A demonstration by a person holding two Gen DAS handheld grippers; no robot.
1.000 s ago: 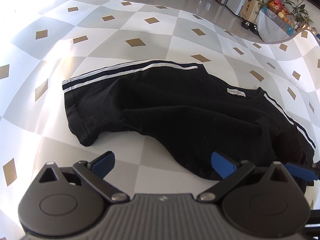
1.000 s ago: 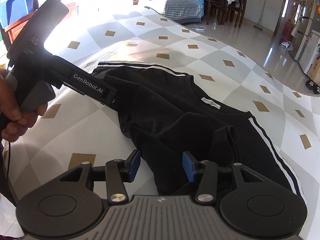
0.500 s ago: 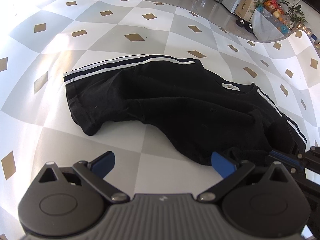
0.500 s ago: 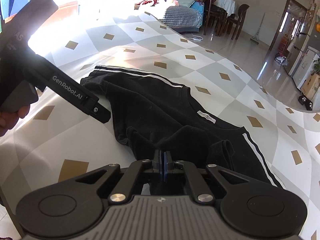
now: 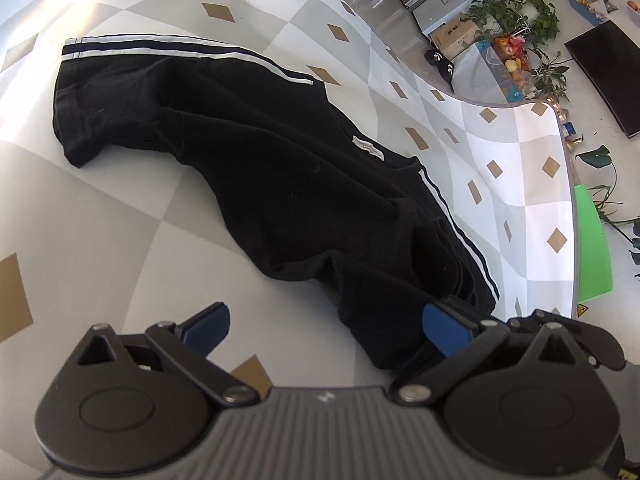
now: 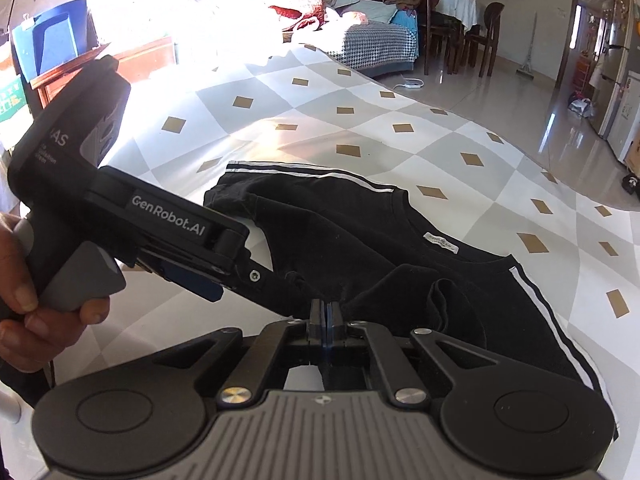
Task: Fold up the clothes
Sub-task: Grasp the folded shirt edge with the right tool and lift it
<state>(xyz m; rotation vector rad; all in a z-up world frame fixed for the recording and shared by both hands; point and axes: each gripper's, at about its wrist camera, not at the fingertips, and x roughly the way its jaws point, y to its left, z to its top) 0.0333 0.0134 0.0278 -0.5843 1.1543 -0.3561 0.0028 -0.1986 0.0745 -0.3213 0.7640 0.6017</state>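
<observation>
Garment: a black T-shirt [image 5: 288,184] with white-striped sleeves is seen lying crumpled on the checked surface [image 5: 120,208], its neck label turned upward.
Right claw [image 6: 325,316]: clenched on the near hem of the T-shirt; black cloth is seen pinched between the pads, just below the bunched right sleeve.
Left claw [image 5: 324,324]: released, its jaws wide apart; it is held over the T-shirt's near edge, with the hem lying between the fingers but not pressed.
Handling: the cloth is judged light, limp and non-slippery; it is expected to sag and drag when lifted from one point.
Hold points: the hem corners or shoulder seams are judged best, taken by both claws together.
Writing: "GenRobot.AI" is read on the left claw's arm [image 6: 168,216]; the print on the neck label [image 6: 440,243] is too small to be read.
</observation>
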